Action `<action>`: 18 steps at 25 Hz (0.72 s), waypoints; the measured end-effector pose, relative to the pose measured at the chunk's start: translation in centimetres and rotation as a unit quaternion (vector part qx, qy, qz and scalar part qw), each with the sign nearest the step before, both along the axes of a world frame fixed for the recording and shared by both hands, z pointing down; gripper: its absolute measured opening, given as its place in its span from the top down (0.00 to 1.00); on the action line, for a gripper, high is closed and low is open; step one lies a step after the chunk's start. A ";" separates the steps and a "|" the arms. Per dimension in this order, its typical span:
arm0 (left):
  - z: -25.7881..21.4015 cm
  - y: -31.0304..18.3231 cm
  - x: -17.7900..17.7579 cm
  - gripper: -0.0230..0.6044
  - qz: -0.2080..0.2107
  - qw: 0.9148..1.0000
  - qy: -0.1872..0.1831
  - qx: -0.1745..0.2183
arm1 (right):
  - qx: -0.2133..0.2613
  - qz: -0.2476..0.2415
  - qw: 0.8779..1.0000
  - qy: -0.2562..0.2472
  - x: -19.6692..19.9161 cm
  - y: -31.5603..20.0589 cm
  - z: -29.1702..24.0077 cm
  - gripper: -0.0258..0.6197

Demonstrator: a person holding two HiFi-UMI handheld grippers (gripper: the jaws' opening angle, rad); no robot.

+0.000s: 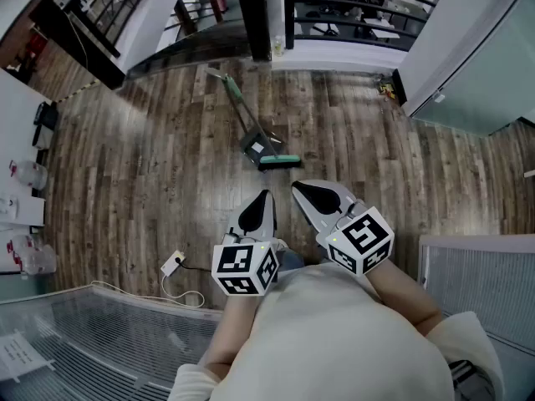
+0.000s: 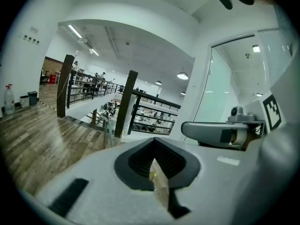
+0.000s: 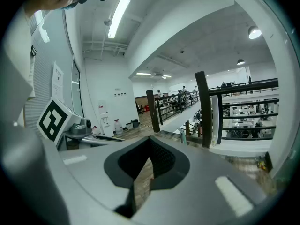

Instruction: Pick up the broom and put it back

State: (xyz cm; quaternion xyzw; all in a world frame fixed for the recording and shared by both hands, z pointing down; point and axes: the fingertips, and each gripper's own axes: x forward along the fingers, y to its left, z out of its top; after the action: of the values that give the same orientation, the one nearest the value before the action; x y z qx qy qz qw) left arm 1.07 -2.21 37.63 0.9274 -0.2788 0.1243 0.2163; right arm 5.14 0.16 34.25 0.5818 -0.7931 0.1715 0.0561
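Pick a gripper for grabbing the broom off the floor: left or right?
Probably left. The broom handle slants away on the left gripper's side; the right gripper is only near the brush head. Both are shut, empty.

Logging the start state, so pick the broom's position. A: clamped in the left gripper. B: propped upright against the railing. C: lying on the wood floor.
C: the broom lies flat on the floor, ahead of the left gripper and right gripper, both shut on nothing.

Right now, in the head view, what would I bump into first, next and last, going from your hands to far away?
right gripper → broom → dark post
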 end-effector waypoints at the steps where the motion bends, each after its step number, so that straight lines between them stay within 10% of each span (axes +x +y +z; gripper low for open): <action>1: -0.1 0.2 -0.1 0.96 0.002 1.000 0.000 0.001 | 0.000 0.000 1.000 -0.001 -0.2 0.2 -0.1 0.95; 18: -0.4 -0.7 -1.3 0.96 0.013 1.000 0.004 0.010 | 0.011 -0.014 1.000 -0.015 -2.8 0.9 -0.2 0.95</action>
State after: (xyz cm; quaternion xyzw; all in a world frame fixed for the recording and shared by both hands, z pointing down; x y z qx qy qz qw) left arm -0.25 -2.88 37.23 0.9337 -0.2668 0.1203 0.2062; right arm 2.31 1.07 34.10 0.5684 -0.8039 0.1703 0.0402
